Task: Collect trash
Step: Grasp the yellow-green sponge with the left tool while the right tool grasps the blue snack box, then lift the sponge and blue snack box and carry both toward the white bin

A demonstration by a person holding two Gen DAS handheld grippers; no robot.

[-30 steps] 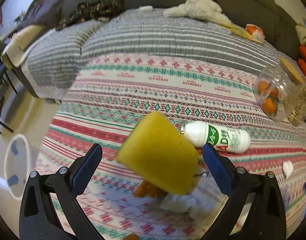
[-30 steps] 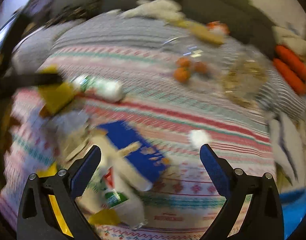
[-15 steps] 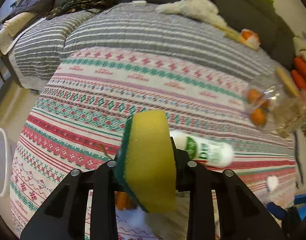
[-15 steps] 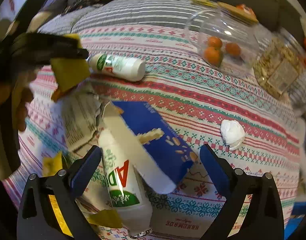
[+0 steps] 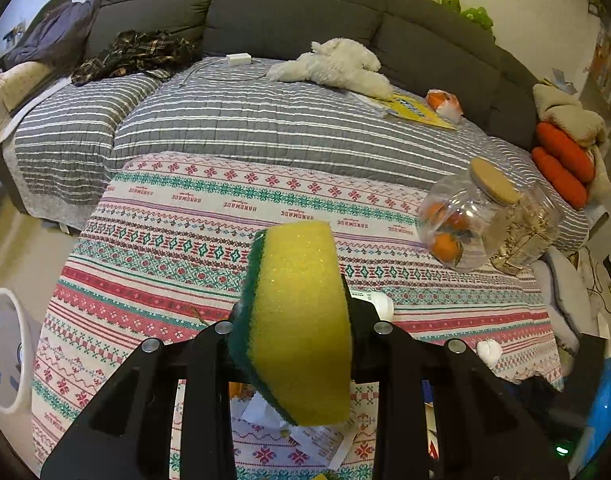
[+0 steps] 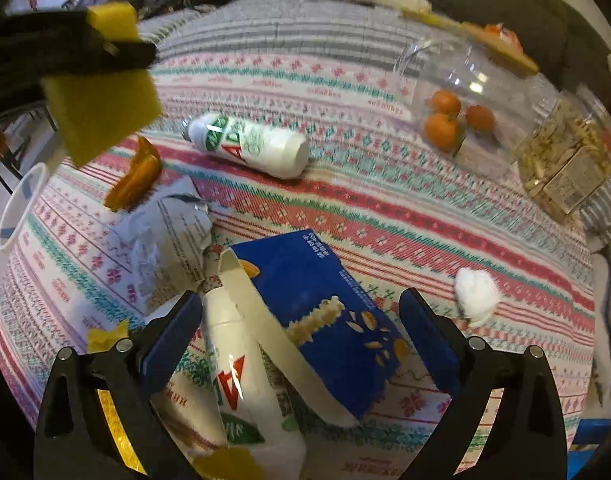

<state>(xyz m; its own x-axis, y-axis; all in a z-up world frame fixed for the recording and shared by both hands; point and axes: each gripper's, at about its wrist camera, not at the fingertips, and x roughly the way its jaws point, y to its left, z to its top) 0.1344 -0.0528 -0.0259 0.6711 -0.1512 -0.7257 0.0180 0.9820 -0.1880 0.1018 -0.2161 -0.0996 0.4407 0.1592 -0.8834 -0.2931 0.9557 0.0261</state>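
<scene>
While the patterned cloth (image 6: pixel 385 208) is covering the surface and serving as the reference here, the grey sofa (image 5: pixel 305 12) is sitting behind its far edge, with a white plush toy (image 5: pixel 337 68) lying on the striped cover. Toward the cloth's far right corner, a clear jar (image 6: pixel 457 96) holding small oranges is lying tipped beside a jar of nuts (image 6: pixel 565 160). At the cloth's near edge, a blue carton (image 6: pixel 325 312) is lying flat, partly over a white bottle (image 6: pixel 241 368), with crumpled paper (image 6: pixel 169 240) just to its left. A second white bottle (image 6: pixel 249 146) is lying on its side near the cloth's middle, orange peel (image 6: pixel 135 178) to its left. A white paper wad (image 6: pixel 475 296) is resting on the cloth to the right of the carton.

The left tongs (image 5: pixel 295 320) are pinching a yellow sponge (image 5: pixel 301 320) with a green scouring side, holding it above the cloth, clear of it. The right tongs (image 6: pixel 301 328) are standing spread wide, hovering over the carton and the near bottle, gripping nothing.
</scene>
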